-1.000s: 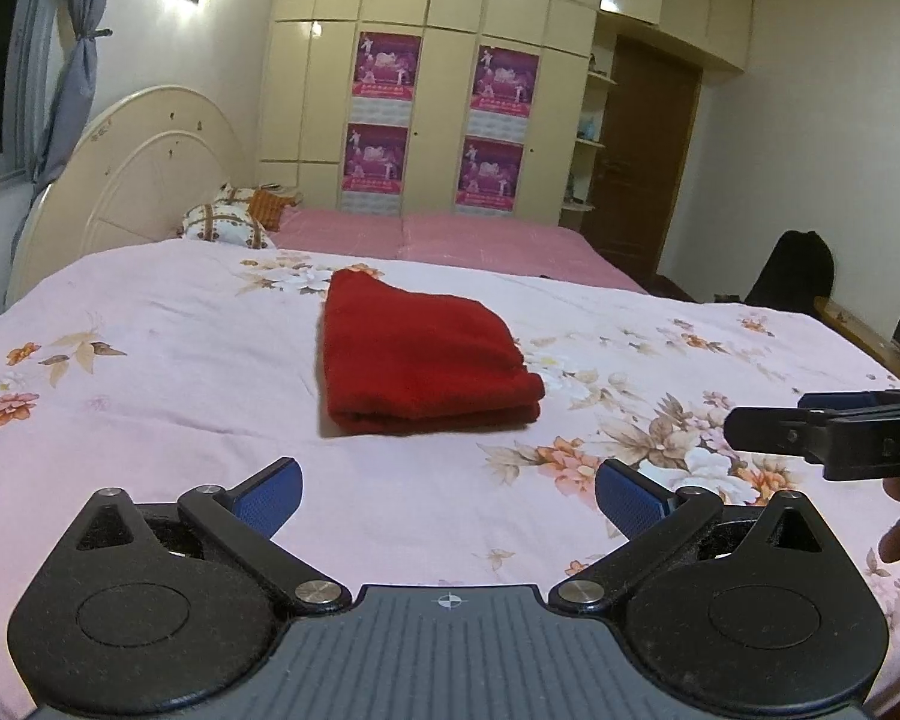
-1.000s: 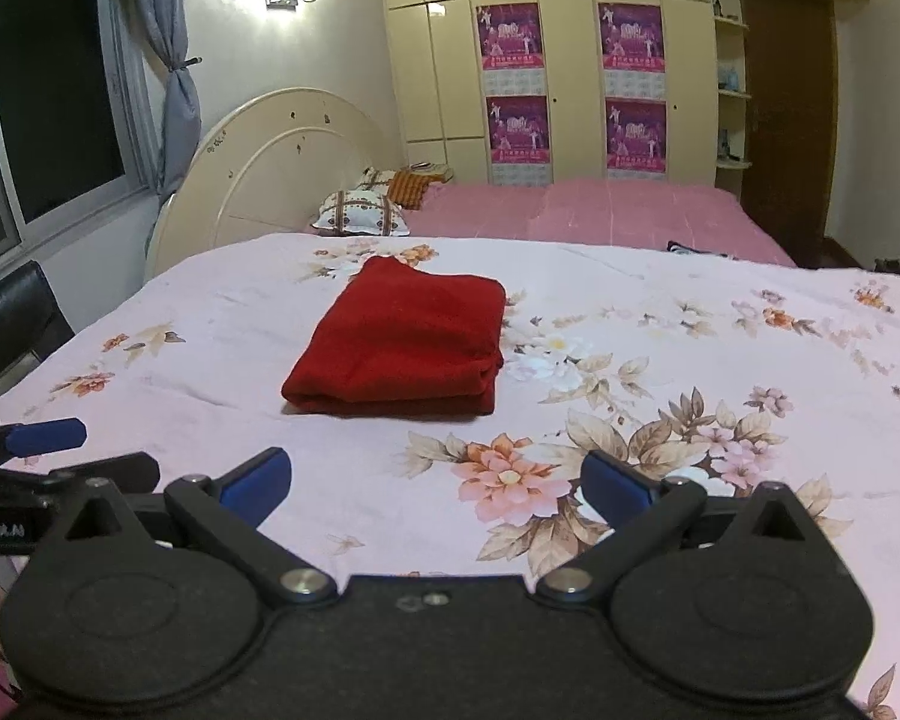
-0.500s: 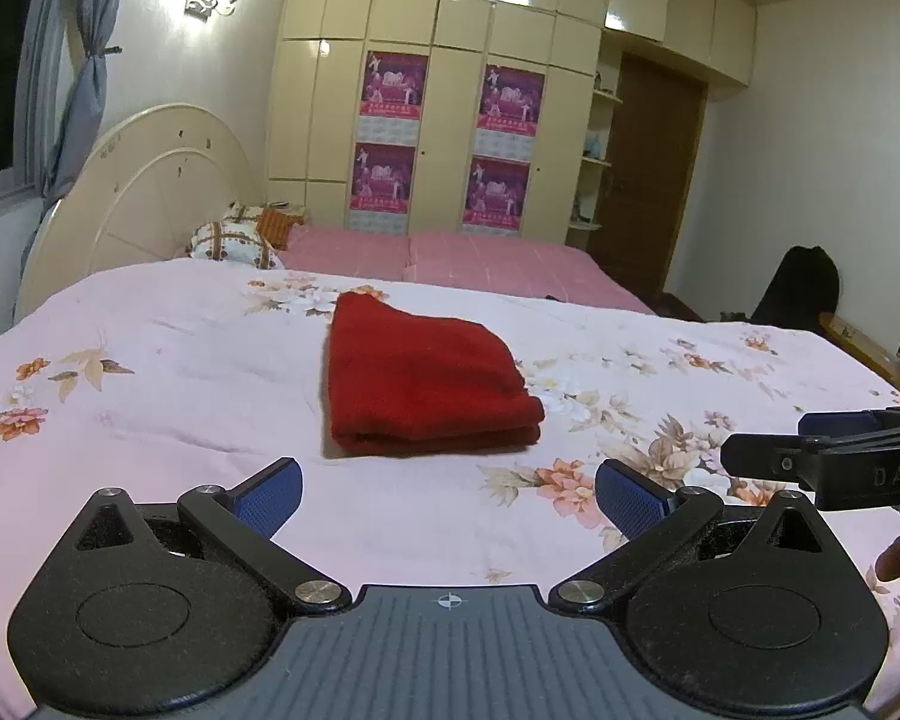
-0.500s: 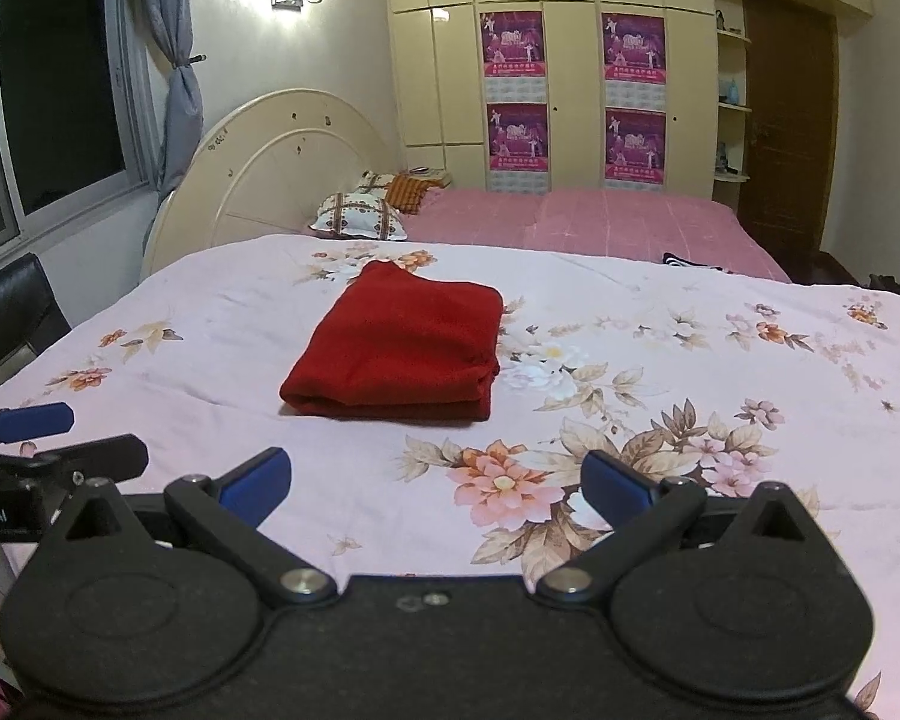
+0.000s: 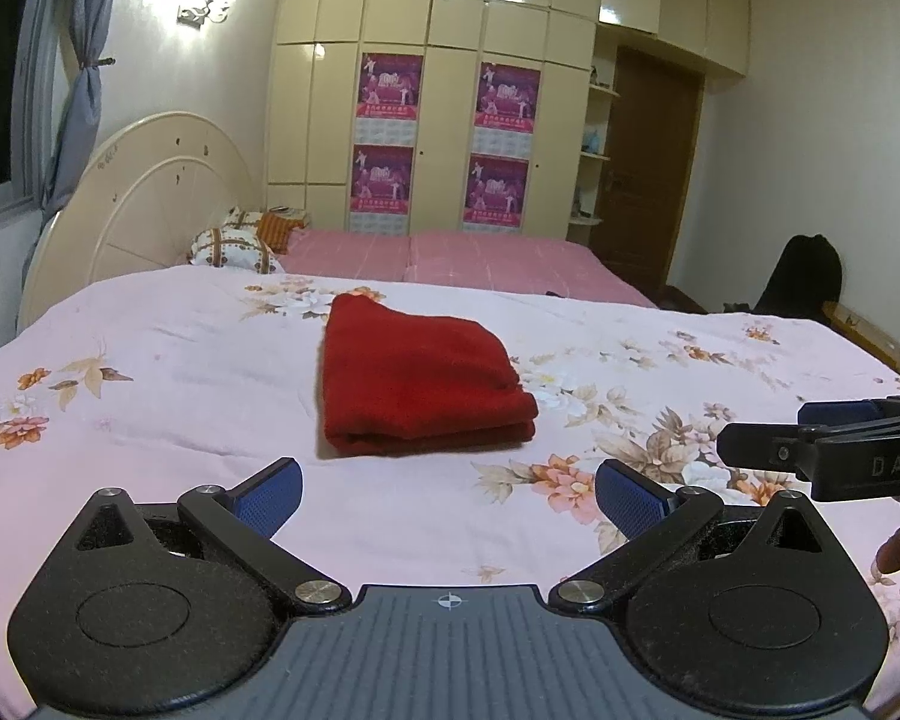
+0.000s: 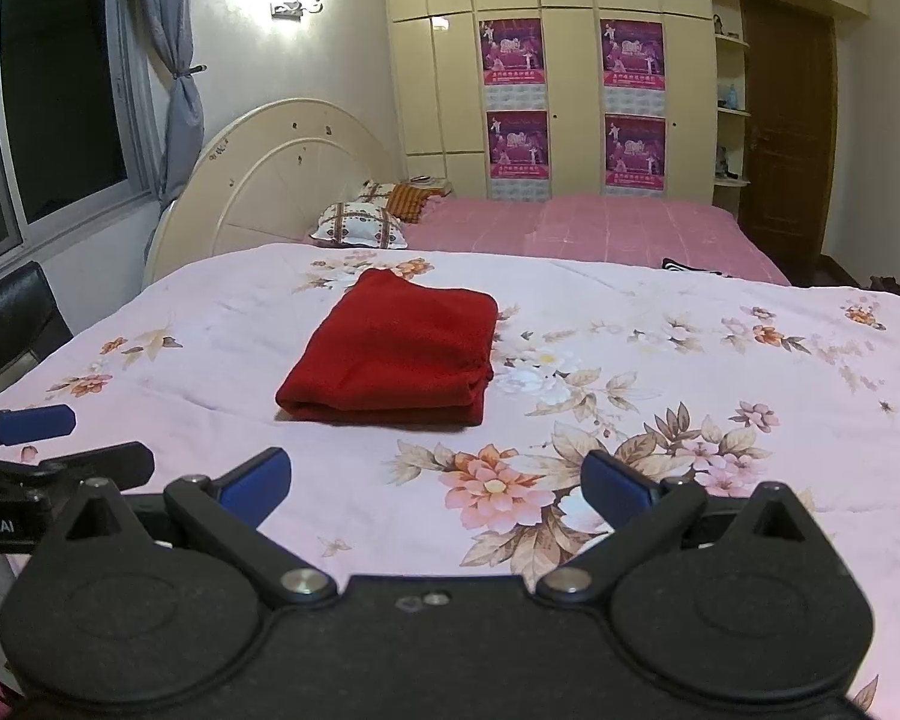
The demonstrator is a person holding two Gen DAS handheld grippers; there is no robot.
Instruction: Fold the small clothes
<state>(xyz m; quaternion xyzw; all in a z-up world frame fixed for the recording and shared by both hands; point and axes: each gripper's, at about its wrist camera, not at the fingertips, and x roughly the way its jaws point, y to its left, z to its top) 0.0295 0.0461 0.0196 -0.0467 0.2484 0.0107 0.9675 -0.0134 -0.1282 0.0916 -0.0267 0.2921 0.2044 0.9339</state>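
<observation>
Red garment (image 5: 420, 375) folded on the bed, both grippers clear of it.

The red garment lies as a tidy layered rectangle near the middle of the floral quilt (image 5: 168, 384), its fold edge facing the cameras. The left gripper (image 5: 448, 495) and right gripper (image 6: 435, 486) hover at the near edge of the bed, fingers spread wide and grasping nothing. By the look of it, the folding step is finished; the next move likely calls for nothing more than a light smoothing, or fetching another piece.

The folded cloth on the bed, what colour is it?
Plain deep red folded cloth, no pattern; clearest in the right wrist view.
</observation>
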